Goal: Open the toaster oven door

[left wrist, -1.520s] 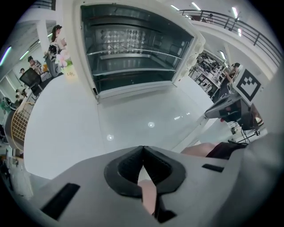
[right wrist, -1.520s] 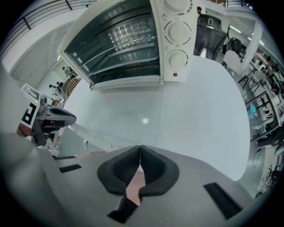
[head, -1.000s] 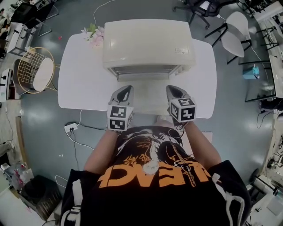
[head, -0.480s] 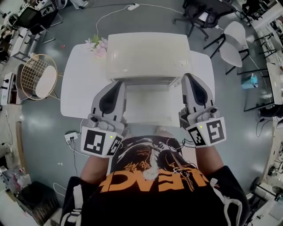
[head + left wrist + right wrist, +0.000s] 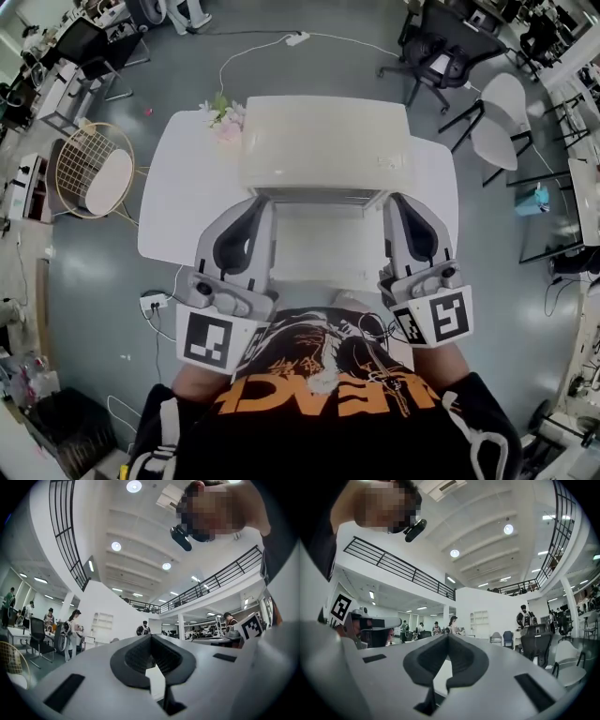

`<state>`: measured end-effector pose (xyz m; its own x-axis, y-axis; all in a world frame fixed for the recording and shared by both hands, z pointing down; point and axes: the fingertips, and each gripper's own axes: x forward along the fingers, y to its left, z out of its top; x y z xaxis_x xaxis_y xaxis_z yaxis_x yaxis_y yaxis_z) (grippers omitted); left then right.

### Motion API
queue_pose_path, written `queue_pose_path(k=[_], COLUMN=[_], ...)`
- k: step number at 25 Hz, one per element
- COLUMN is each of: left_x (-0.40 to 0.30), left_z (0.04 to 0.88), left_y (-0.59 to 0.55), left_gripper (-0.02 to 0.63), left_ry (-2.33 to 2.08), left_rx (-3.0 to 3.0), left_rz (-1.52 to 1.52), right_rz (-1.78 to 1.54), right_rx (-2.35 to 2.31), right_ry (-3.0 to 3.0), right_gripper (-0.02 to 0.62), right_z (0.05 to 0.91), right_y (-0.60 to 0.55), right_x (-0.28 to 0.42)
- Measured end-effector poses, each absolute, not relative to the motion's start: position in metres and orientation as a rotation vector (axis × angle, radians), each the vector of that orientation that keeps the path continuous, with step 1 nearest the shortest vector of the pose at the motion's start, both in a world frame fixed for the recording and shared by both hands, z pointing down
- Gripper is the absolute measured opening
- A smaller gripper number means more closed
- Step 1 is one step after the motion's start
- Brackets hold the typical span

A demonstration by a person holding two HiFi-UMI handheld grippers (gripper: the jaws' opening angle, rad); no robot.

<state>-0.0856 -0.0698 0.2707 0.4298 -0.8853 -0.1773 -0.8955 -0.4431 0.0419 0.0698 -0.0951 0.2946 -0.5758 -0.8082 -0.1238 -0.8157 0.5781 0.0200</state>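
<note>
Checking head view: oven point(image 5: 323, 141) sits mid-table point(image 5: 178, 206), front facing down-frame, flowers point(image 5: 225, 117) at its far-left corner. Left tool point(image 5: 260, 204) and right tool point(image 5: 395, 201) flank a pale panel point(image 5: 323, 246) just in front of the oven. Can't tell from above whether that's the door dropped flat or bare table.

Left gripper view: jaws together, nothing between, aimed across the room, oven not in frame.

Right gripper view: same, jaws together and empty, no oven.

Judgement: reach not started. Tip one tool down until the door's top edge shows between its jaws, part the jaws, clamp the handle mid-width, then pull out and down along the hinge arc. Park the other tool clear of the door's swing.
</note>
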Motion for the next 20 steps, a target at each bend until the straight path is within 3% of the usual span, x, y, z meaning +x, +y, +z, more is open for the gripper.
queue_pose_path(k=[20], left_x=[-0.084], left_z=[0.271], left_y=[-0.083], left_gripper=[0.02], left_ry=[1.653], left_rx=[-2.613], left_rz=[0.219], right_rz=[0.119], right_rx=[-1.373], right_ry=[2.737], right_gripper=[0.012], right_z=[0.295], right_y=[-0.112], right_x=[0.063])
